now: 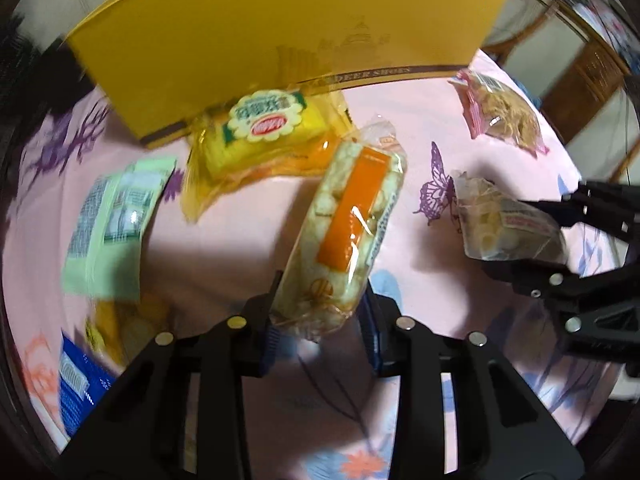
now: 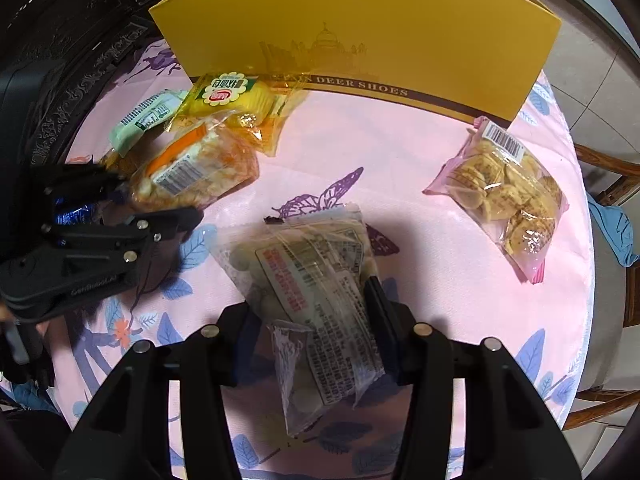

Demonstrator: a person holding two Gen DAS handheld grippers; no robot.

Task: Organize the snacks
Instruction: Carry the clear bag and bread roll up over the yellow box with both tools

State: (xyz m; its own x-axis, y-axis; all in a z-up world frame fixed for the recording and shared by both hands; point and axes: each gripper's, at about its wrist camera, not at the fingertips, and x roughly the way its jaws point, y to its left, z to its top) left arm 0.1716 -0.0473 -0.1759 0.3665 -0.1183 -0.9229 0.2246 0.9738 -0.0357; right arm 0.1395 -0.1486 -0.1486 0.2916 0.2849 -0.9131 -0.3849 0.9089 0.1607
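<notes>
Step in hand: both grippers had a snack in their jaws, and the picking-up stage of the sorting looked done for this pair.
Left gripper (image 1: pixel 320 334): clenched on the lower end of the orange-striped rice cracker pack (image 1: pixel 348 236), which stood tilted above the pink cloth (image 1: pixel 360 120).
Right gripper (image 2: pixel 316 340): grasping the clear printed packet (image 2: pixel 316 292) across its width, label side up, over the near middle of the table.
Yellow shoe box (image 2: pixel 360 32): stood along the far edge of the table, its side wall facing the grippers; probably the place for the snacks, though its inside was hidden.
Loose snacks: yellow biscuit pack (image 1: pixel 264 136) touching the box's left front; pale green pack (image 1: pixel 112 224) near the left edge; pink-edged cookie bag (image 2: pixel 504 192) toward the right edge; a blue pack (image 1: pixel 76 380) at the near left, blurred.
Next move: likely lift both packets clear of the box wall, carry them over it, then let go.
</notes>
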